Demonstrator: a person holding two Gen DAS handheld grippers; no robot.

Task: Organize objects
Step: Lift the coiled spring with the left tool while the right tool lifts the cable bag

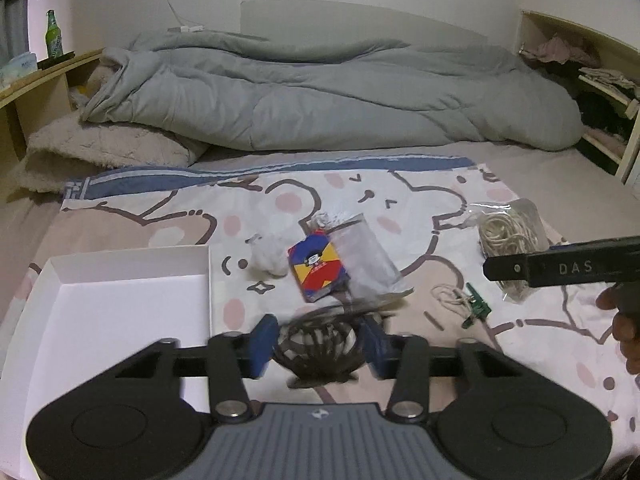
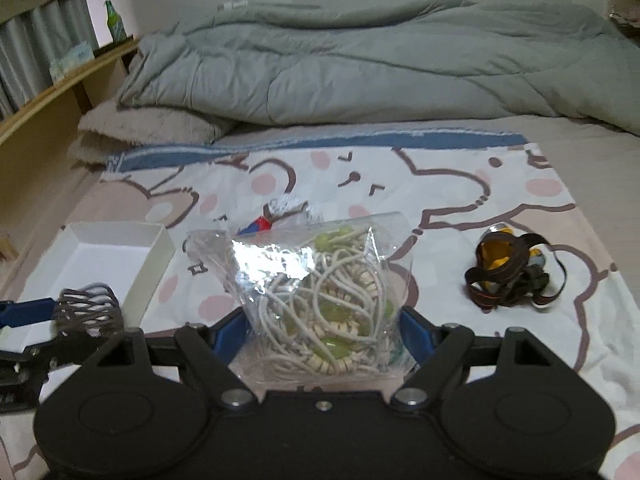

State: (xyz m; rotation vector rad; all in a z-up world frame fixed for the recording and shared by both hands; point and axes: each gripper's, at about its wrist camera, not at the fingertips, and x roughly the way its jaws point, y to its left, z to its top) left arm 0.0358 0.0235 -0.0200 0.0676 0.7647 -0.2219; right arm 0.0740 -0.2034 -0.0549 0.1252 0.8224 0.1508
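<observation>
The left gripper (image 1: 320,344) is clenched on a dark, coiled wire cage-like object (image 1: 318,350), its blue pads pressing either side; in the right wrist view the same coiled piece (image 2: 86,310) hangs just beside the near corner of the shallow white cardboard box (image 2: 116,254), which sits open on the bed at the left. The right gripper (image 2: 320,336) is grasping a clear plastic bag of cream cords and green beads (image 2: 320,296), held between its blue pads above the cartoon-bear printed sheet (image 2: 460,184). To the right of that bag, a tangled brown strap with a yellow headlamp body (image 2: 516,276) lies on the sheet, well apart from the box. In the left wrist view a red, blue and yellow card pack (image 1: 318,272) rests against a silvery grey pouch (image 1: 370,264) near mid-sheet, with a small green clip on pale string (image 1: 476,306) to their right. A rumpled grey duvet (image 1: 320,92) is heaped behind.
</observation>
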